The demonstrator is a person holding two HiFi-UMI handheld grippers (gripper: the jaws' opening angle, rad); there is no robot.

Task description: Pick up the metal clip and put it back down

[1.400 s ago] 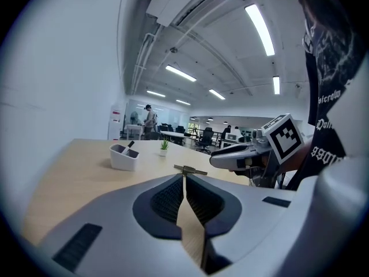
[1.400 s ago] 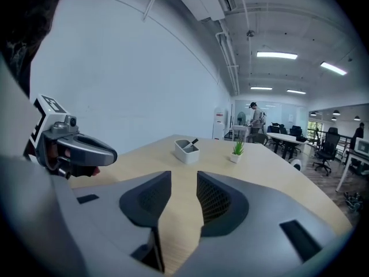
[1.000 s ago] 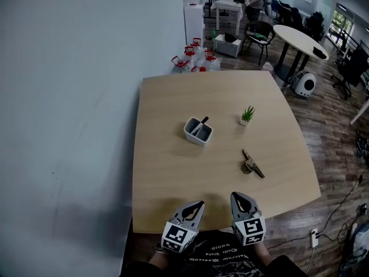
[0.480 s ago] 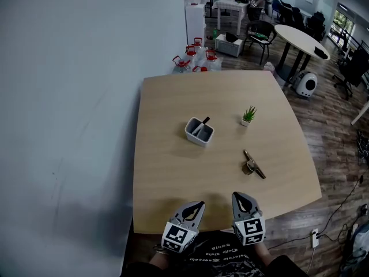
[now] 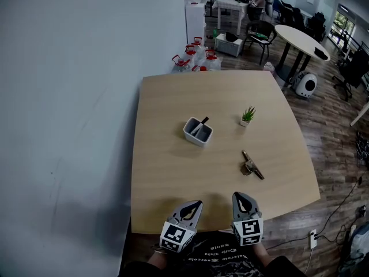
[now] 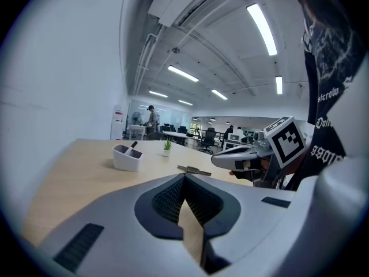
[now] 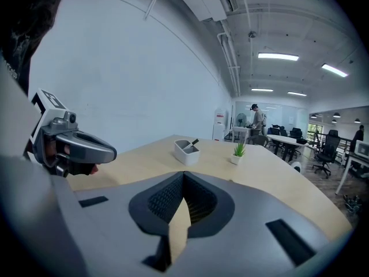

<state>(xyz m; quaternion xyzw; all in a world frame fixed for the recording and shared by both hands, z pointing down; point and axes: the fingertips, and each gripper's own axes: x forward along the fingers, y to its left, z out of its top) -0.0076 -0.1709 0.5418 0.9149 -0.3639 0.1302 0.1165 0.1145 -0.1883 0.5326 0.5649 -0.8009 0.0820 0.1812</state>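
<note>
The metal clip lies flat on the right half of the wooden table, with nothing touching it. Both grippers hover side by side at the table's near edge, well short of the clip. My left gripper is shut and empty. In the left gripper view its jaws meet, and the clip shows just beyond their tips. My right gripper is shut and empty too. The right gripper view shows closed jaws, and the clip is hidden there.
A white holder with a dark pen stands mid-table, and a small potted plant is to its right. Water bottles sit on the floor beyond the far edge. A wall runs along the left. Office tables and chairs stand at the back right.
</note>
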